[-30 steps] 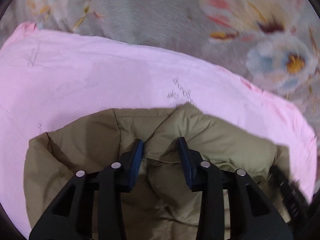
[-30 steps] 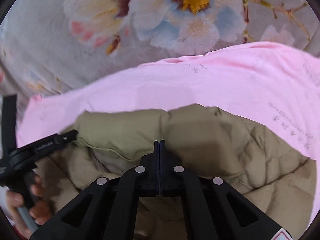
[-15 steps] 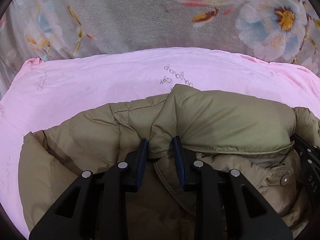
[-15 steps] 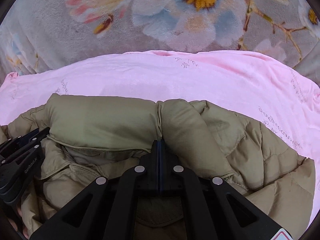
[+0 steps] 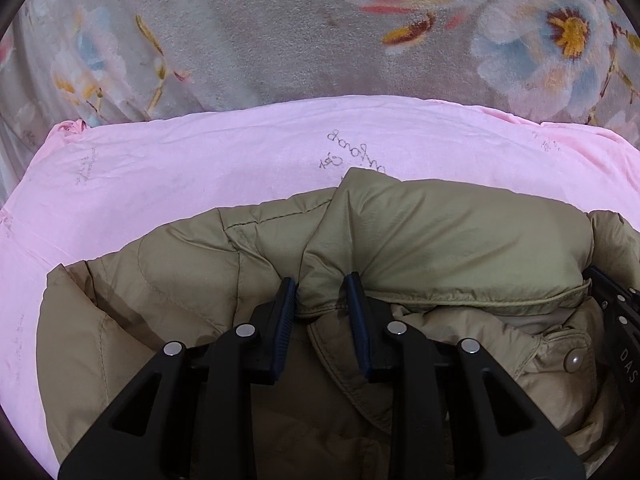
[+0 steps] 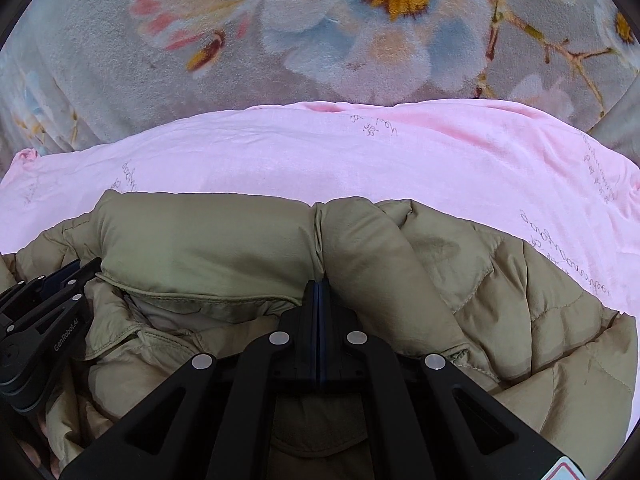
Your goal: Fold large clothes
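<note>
Olive padded jacket (image 5: 440, 240): lying bunched on a pink sheet (image 5: 200, 172), which is spreading over a grey floral blanket (image 5: 260, 32); its collar is sitting rolled along the far edge, and a snap button (image 5: 573, 360) is showing on the front flap. Left tool (image 5: 321, 285): standing narrowly parted, its blue-padded fingers (image 5: 285, 320) bracketing a fold of the collar edge, though whether they are pinching it cannot be told. Right tool (image 6: 318, 285): fingers pressing fully together at a collar seam, with fabric seeming caught at the tips. In the right wrist view, the left tool is showing at the lower left edge, resting against the jacket.
</note>
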A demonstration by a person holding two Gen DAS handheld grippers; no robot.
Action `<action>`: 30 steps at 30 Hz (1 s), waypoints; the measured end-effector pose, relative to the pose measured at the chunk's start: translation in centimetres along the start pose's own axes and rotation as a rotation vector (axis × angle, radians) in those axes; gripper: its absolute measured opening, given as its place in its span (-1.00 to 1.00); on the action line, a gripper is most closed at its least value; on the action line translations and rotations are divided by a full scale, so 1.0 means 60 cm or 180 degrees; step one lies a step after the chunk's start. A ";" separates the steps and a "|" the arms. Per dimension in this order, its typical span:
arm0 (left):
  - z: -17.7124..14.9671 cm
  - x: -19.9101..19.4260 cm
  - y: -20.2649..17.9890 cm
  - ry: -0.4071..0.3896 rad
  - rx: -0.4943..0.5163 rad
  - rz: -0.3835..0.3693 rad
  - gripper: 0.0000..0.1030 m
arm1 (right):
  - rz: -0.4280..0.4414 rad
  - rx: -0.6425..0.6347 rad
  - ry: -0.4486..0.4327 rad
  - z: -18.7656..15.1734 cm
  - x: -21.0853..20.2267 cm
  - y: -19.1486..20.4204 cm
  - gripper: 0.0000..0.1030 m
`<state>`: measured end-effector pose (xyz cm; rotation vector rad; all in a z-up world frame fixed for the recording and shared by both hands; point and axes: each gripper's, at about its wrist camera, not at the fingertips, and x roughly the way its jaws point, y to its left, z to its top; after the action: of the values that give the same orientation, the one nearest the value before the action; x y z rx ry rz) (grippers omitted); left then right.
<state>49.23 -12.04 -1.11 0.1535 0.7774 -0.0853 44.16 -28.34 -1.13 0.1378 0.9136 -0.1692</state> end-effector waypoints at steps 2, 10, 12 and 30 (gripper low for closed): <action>0.000 0.000 0.000 0.0001 0.0007 0.0005 -0.50 | -0.0009 -0.0009 0.0004 0.000 0.001 0.001 -1.00; 0.000 0.000 -0.004 0.0006 0.0069 0.0079 -0.50 | 0.0027 0.0023 0.0006 0.002 0.005 -0.002 -1.00; 0.000 -0.006 0.001 -0.0023 0.0025 0.0050 -0.46 | 0.0187 0.0151 -0.0035 0.002 -0.002 -0.016 -1.00; -0.386 -0.431 0.287 0.0105 -0.0545 -0.0293 0.70 | 0.0401 0.1147 -0.0069 -0.455 -0.496 -0.243 0.29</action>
<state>17.13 9.34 2.63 -0.0434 0.8210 -0.1031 2.26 -34.83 5.39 0.5256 0.8436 -0.2167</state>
